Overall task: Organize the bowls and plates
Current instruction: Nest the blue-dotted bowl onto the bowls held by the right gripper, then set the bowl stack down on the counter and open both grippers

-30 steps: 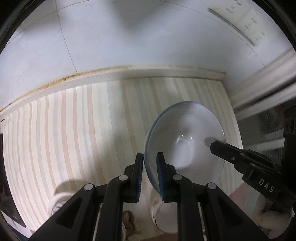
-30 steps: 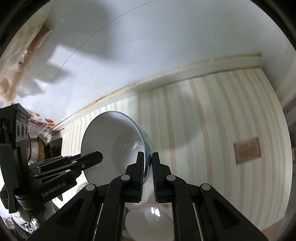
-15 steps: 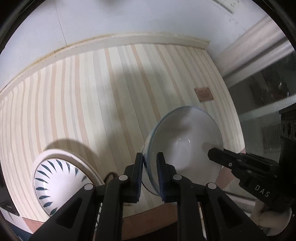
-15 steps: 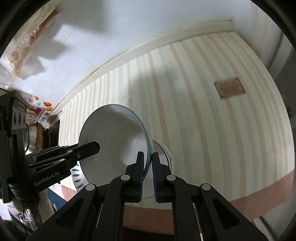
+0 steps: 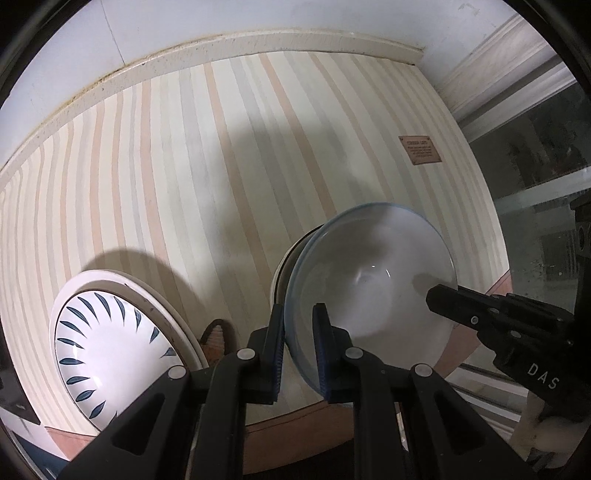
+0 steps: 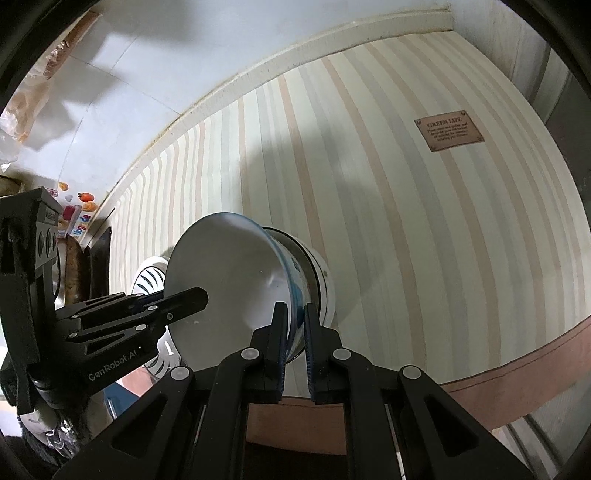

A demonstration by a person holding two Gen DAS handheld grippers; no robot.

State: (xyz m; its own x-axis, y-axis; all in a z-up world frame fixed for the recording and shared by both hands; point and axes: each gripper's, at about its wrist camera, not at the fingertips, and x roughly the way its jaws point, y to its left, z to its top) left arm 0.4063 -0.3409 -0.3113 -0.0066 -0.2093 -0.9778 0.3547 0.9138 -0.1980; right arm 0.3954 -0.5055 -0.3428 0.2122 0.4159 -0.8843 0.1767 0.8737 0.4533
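Note:
A white bowl with a blue rim [image 5: 373, 280] is held by both grippers, one on each side of its rim. My left gripper [image 5: 298, 325] is shut on the near rim in the left wrist view. My right gripper [image 6: 294, 325] is shut on the opposite rim of the same bowl [image 6: 229, 280]. The bowl sits in or just over a second white bowl [image 6: 321, 280] on the striped mat, whose edge also shows behind the held bowl in the left wrist view [image 5: 280, 273]. A white plate with blue leaf marks [image 5: 110, 354] lies to the left.
The striped mat [image 5: 221, 166] covers the table up to a white tiled wall [image 5: 258, 22]. A brown label [image 6: 448, 130] is sewn on the mat at right. The mat's brown front edge [image 6: 517, 365] is close. Packets and clutter [image 6: 74, 218] stand at far left.
Both grippers have brought the bowl down and towards the front of the mat, onto the second bowl. The leaf-patterned plate has come into view at left.

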